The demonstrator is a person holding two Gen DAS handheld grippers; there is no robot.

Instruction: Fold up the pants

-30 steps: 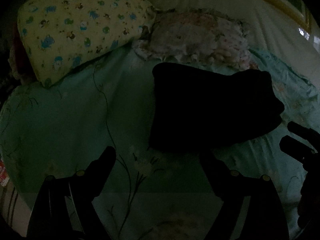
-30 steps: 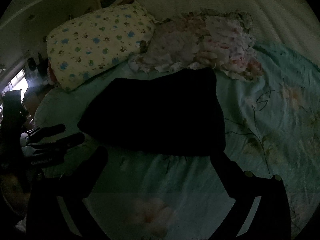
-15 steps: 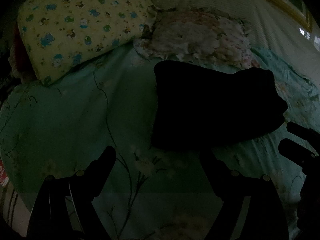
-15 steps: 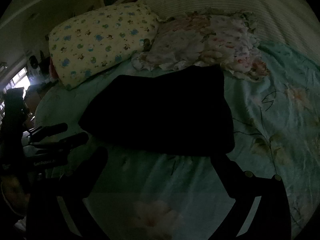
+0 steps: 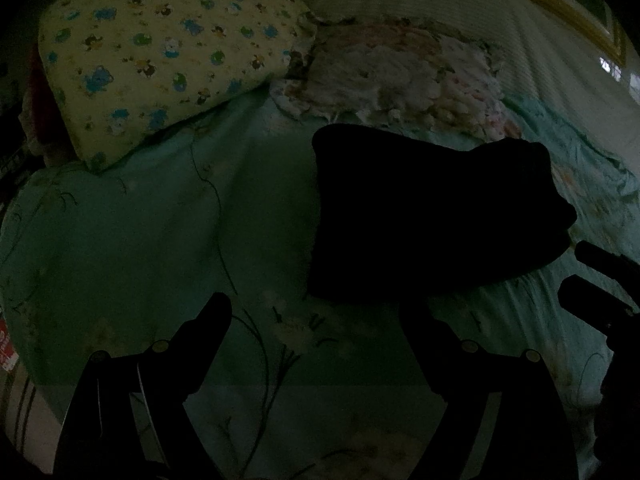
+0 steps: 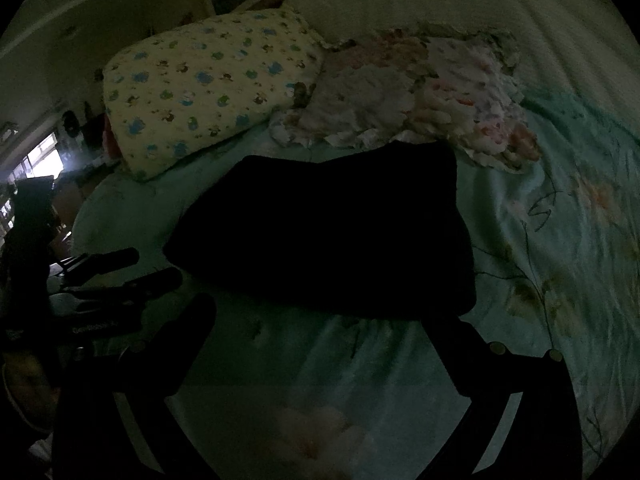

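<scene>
Left wrist view: the left gripper [image 5: 316,312] is hanging over the bedsheet [image 5: 140,232] with its fingers spread wide, gripping nothing. The pants [image 5: 432,216] are lying as a dark, compact bundle ahead and to the right, their near edge touching or just overlapping the right-hand finger in the picture. It's so dim I can't make out any creases or layers. The right gripper [image 5: 588,276] is poking in from the right edge, just beside the bundle's right corner. There's loads of bare sheet to the left; a yellow pillow [image 5: 160,52] and a flowery pillow [image 5: 400,80] are sitting behind.

Right wrist view: the right gripper [image 6: 320,320] is also released, fingers apart, nothing between them. The pants [image 6: 328,232] are lying right ahead, near edge just past the fingertips, far edge touching the flowery pillow [image 6: 420,88]. The left gripper [image 6: 148,268] is showing at the left, by the bundle's left corner.

My guess is the folding is looking about done and both tools are sitting clear. If another fold is wanted, each gripper needs to pinch a near corner and carry it over. Room is tight at the back, open at the front and sides.
</scene>
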